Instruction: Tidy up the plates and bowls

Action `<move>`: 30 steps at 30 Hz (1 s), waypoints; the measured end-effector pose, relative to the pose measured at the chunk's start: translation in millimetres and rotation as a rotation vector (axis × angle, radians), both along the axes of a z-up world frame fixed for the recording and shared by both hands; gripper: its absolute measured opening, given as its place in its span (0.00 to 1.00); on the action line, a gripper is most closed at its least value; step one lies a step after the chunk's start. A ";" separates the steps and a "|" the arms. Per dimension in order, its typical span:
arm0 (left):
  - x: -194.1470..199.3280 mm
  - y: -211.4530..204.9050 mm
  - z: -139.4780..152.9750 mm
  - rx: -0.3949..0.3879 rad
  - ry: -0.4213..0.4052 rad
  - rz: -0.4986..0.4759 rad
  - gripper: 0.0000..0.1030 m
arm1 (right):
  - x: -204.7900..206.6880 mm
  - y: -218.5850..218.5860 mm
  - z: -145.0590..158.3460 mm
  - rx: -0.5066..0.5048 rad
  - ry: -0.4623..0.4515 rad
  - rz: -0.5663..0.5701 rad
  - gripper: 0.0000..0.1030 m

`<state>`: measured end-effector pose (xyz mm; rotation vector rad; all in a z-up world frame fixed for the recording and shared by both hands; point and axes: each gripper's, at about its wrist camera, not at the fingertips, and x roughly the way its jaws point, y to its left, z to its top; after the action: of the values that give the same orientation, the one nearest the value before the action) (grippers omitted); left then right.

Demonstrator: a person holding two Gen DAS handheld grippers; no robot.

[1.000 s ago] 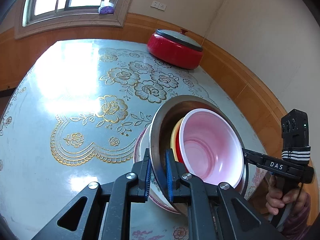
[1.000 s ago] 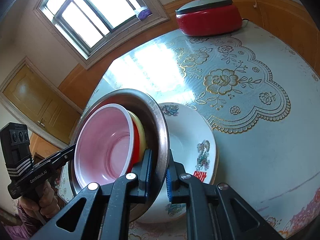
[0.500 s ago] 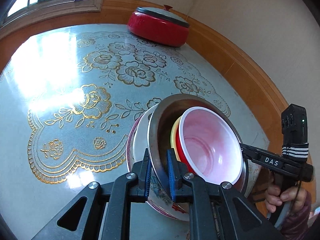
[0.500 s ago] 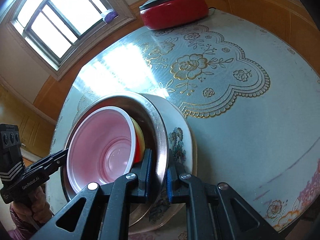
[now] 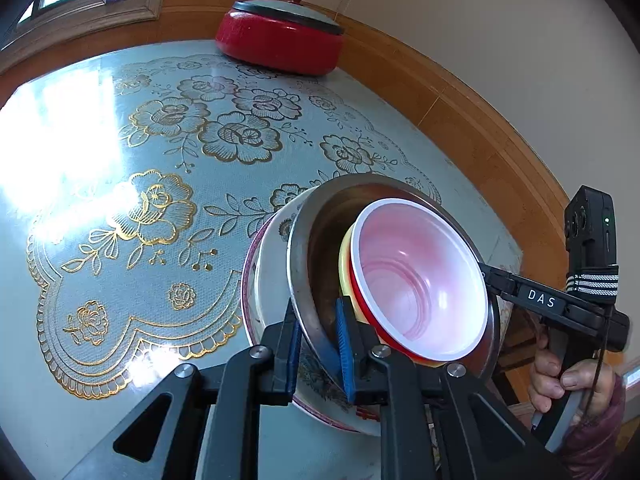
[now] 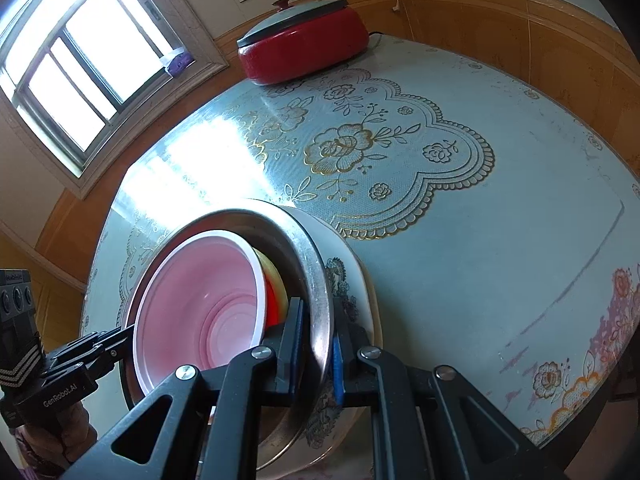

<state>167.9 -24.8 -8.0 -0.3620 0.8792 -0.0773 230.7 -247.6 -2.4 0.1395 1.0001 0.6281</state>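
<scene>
While clamped on opposite rims of the steel bowl (image 5: 316,264), left gripper (image 5: 318,344) and right gripper (image 6: 316,344). Nested inside: pink bowl (image 5: 416,280). Underneath, on the table (image 5: 120,240): white floral dish (image 6: 356,280).

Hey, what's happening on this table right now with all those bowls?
A person is holding a steel bowl with two sets of tongs, the left tongs and the right tongs each clamped on opposite sides of its rim. Nested inside it are a yellow bowl and a pink bowl. The stack is tilted over a flowered plate on the table, and a red pot sits at the far edge.
</scene>
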 end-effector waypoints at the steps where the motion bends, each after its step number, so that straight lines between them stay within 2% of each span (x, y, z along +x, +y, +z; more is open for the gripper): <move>1: 0.1 0.3 0.1 -0.002 -0.001 -0.003 0.17 | -1.6 -0.4 0.1 0.001 0.002 -0.001 0.11; 23: 2.8 1.5 -0.9 -0.006 0.011 -0.032 0.18 | -3.7 -5.4 -3.8 0.040 0.049 -0.053 0.11; 25: 2.5 0.7 -0.4 -0.002 0.009 -0.040 0.19 | -4.2 -11.5 -2.1 0.086 0.059 -0.067 0.13; 27: 1.7 -0.5 -0.6 0.001 0.008 -0.048 0.19 | -5.3 -21.6 2.7 0.163 0.062 -0.086 0.22; 30: 1.1 -2.1 0.3 0.009 0.005 -0.060 0.20 | -8.5 -36.0 11.1 0.222 0.035 -0.139 0.23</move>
<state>169.0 -26.9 -7.7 -0.3281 0.8952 -0.1276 222.2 -283.7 8.7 0.4131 0.9438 0.6093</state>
